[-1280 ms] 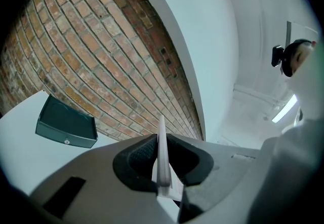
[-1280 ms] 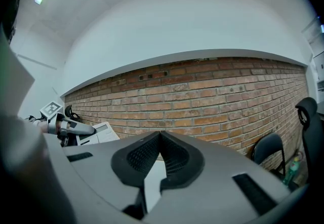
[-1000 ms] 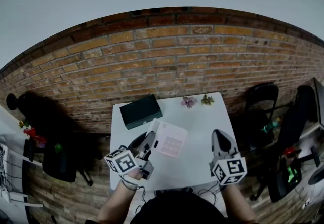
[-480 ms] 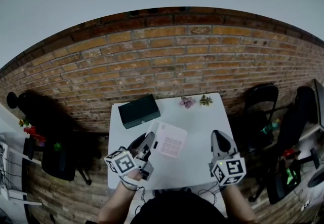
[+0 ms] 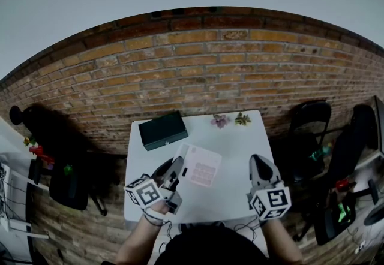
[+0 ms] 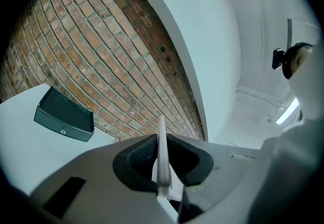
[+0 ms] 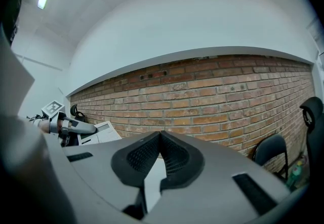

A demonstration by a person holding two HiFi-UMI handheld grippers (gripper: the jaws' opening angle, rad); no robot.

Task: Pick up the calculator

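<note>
The left gripper (image 5: 178, 164) has its jaws pressed onto the near left edge of the calculator (image 5: 202, 170), a flat white one with pink keys that reaches out from the jaws toward the middle of the white table (image 5: 240, 144). In the left gripper view the calculator (image 6: 161, 147) shows edge-on as a thin white strip pinched between the two dark ribbed pads (image 6: 142, 154). The right gripper (image 5: 258, 159) hangs over the right side of the table, well apart from the calculator, with its jaws pressed together and nothing between them; in its own view the pads (image 7: 174, 157) meet along a closed line. That view also catches the left gripper (image 7: 68, 126) at the far left with the calculator (image 7: 99, 133) beside it, seen against the brick wall (image 7: 212, 101). A dark green box (image 5: 162, 131) lies at the table's far left corner, and two small plants (image 5: 221, 120) sit near the far edge, close to the wall. A black chair (image 5: 309, 123) stands to the right of the table.
</note>
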